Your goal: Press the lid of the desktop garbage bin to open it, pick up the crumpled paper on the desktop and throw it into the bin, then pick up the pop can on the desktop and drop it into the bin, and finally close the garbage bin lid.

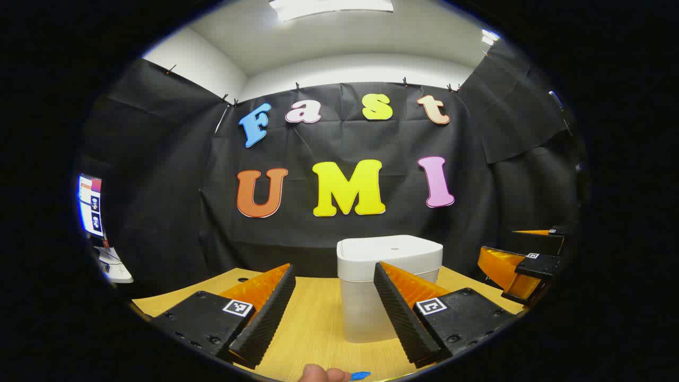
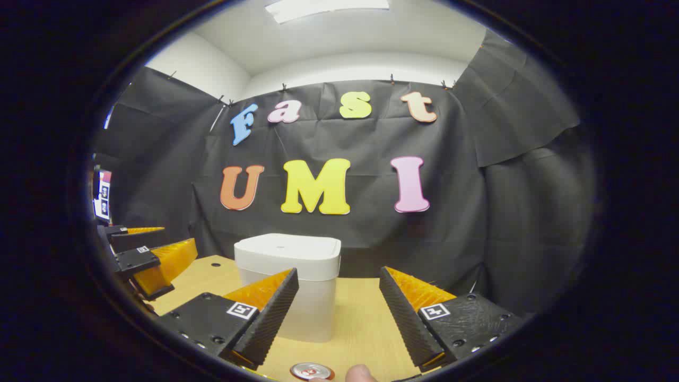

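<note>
Zero steps look done, judging from how things lie. Bin (image 1: 390, 276) stands on the wood surface (image 1: 313, 329) near the back wall, lid (image 1: 391, 249) flat and closed. Left gripper (image 1: 334, 313) is spread wide, nothing between its fingers, hanging above the surface with the bin straight ahead between the fingers. Right gripper (image 2: 339, 318) is likewise spread and empty; in its view the bin (image 2: 289, 286) sits ahead and a bit left. Can (image 2: 312, 371) top shows at the very bottom edge of the right gripper view, upright on the surface, near and below that gripper. A small blue scrap (image 1: 359, 375) sits at the bottom edge of the left gripper view; can't tell whether it's the crumpled paper, too little of it shows. Each gripper also shows at the edge of the other's view, well apart from the bin. Left to do: press lid open, paper in, can in, close lid. Lid press would be first; left gripper looks best lined up for it.
</note>
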A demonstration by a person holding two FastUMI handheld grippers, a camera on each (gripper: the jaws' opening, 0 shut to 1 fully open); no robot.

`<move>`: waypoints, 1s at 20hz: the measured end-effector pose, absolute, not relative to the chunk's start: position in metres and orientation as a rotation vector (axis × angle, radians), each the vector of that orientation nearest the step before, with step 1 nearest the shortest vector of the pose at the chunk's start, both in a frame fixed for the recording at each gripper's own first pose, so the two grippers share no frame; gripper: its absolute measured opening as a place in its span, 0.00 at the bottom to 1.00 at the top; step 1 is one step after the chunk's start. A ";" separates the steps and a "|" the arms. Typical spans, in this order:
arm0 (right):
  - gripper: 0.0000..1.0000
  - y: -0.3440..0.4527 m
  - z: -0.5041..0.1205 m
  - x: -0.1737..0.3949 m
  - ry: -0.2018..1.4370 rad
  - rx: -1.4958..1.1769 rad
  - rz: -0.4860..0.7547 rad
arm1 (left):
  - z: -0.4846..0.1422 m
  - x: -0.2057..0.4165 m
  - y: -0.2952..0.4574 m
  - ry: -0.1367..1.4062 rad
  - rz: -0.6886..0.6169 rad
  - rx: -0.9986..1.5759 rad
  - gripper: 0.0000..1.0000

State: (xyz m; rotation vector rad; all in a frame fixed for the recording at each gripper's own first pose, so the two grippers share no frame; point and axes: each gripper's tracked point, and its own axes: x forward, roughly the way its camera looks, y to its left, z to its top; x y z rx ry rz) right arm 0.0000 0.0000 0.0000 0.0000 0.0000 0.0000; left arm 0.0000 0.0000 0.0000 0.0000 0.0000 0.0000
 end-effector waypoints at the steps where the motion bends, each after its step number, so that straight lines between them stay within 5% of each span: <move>1: 0.95 -0.001 0.001 -0.001 -0.005 0.002 -0.002 | 0.001 0.001 -0.001 -0.002 -0.006 0.000 0.95; 20: 0.95 -0.008 -0.005 -0.001 0.015 0.033 -0.005 | 0.002 0.000 -0.003 -0.006 -0.020 0.013 0.95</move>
